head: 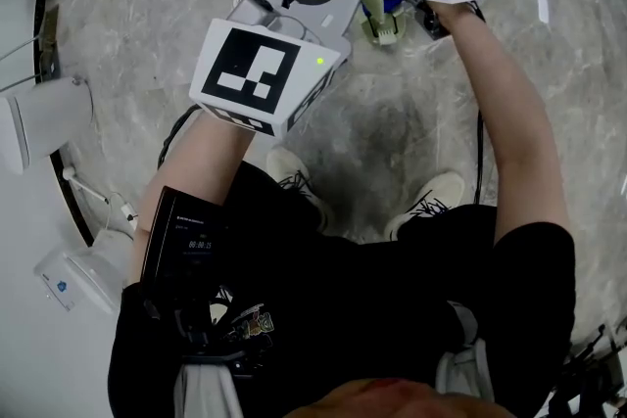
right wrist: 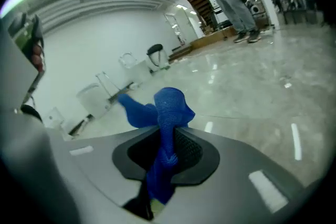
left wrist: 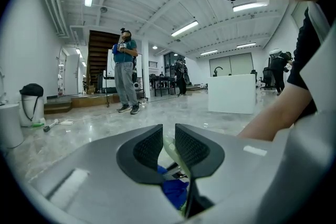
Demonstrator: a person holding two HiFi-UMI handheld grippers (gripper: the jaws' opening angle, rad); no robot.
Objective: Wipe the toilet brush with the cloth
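The grey veined marble floor point(head: 392, 113) spreads under you. Over it you hold a slim pale-green toilet brush point(head: 380, 13), out ahead of your two white sneakers point(head: 290, 167). Far beyond the brush a bystander in a teal top and grey trousers point(left wrist: 126, 78) stands on the same floor, and a white block counter point(left wrist: 231, 93) sits well off to that person's right. To the left of the brush, at the floor's edge, are white fixtures point(head: 44, 117) that I can't make out further.

Your left gripper point(left wrist: 168, 139), the big grey one with the black-and-white marker cube, comes at the brush from your side. Its dark ribbed pads are clenched on the brush's thin handle, and the bristle end shows just below the jaw tips in the head view.

Your right gripper point(right wrist: 167, 136) sits just right of the brush, its jaws clamped tight on a bright blue knitted cloth point(right wrist: 169, 106). A bunch of the cloth sticks out past the jaw tips. It gathers right against the brush's handle, beside the left pads, though I can't tell whether it actually touches the handle.
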